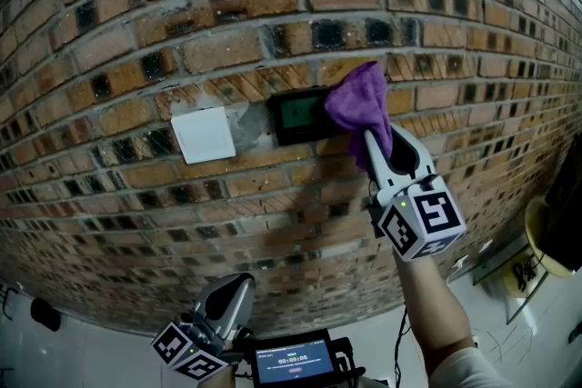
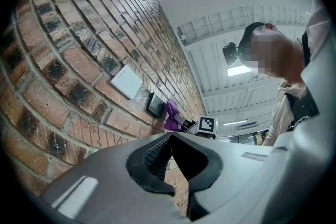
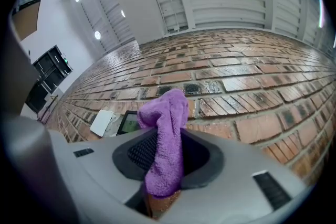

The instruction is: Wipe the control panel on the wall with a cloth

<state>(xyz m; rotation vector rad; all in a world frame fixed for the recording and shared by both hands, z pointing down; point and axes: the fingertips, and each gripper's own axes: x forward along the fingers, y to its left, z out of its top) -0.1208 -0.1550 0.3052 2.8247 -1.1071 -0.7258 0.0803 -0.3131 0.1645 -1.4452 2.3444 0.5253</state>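
The black control panel (image 1: 298, 115) with a green screen sits in the brick wall (image 1: 136, 32). My right gripper (image 1: 371, 141) is shut on a purple cloth (image 1: 358, 103), whose bunched top lies against the panel's right edge. In the right gripper view the cloth (image 3: 165, 139) hangs out between the jaws, with the panel (image 3: 127, 122) just to its left. My left gripper (image 1: 238, 284) is low at the bottom left, far from the panel, its jaws together with nothing in them. The left gripper view shows the panel (image 2: 155, 105) and the cloth (image 2: 171, 117) from the side.
A white square cover plate (image 1: 204, 134) is fixed to the wall just left of the panel. A small device with a lit screen (image 1: 293, 361) sits at the bottom edge. A yellow object (image 1: 544, 243) is at the far right. A person (image 2: 294, 81) stands at the right of the left gripper view.
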